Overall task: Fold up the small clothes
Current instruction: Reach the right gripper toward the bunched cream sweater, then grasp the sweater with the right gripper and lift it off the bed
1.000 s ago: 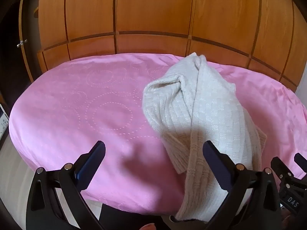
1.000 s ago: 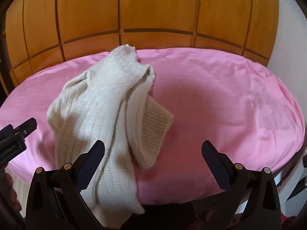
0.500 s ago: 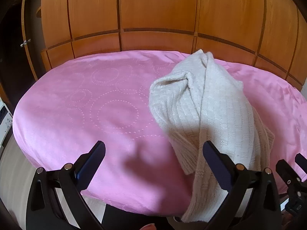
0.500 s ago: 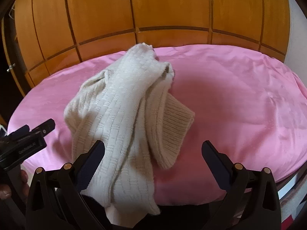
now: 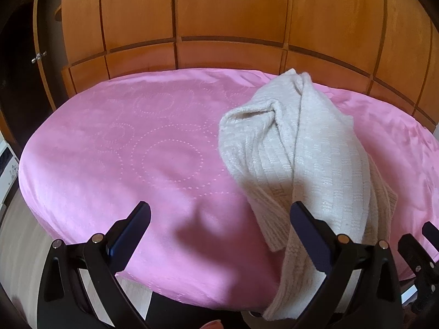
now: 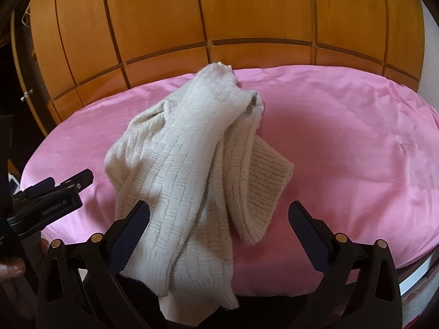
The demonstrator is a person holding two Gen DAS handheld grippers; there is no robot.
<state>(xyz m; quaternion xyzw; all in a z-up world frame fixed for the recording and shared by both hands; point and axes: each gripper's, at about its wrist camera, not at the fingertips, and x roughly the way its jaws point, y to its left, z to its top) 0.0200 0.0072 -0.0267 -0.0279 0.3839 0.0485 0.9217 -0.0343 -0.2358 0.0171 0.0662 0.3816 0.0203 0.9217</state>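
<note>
A cream knitted garment (image 5: pixel 299 153) lies bunched in a long heap on the pink cloth-covered surface (image 5: pixel 137 150), its near end hanging over the front edge. In the right wrist view the garment (image 6: pixel 192 148) sits left of centre with a ribbed cuff folded out to the right. My left gripper (image 5: pixel 219 219) is open and empty above the near edge, the garment just by its right finger. My right gripper (image 6: pixel 219 219) is open and empty, the garment's hanging end between its fingers. The left gripper also shows in the right wrist view (image 6: pixel 52 192).
A wooden panelled wardrobe (image 5: pixel 219 19) stands right behind the pink surface (image 6: pixel 356 142). A dark gap with a small door handle (image 5: pixel 38 56) lies at the far left. The floor (image 5: pixel 16 219) shows below the left edge.
Both grippers have shifted slightly, so the garment now sits further right in each view. The garment itself has not moved and both grippers stay open.
</note>
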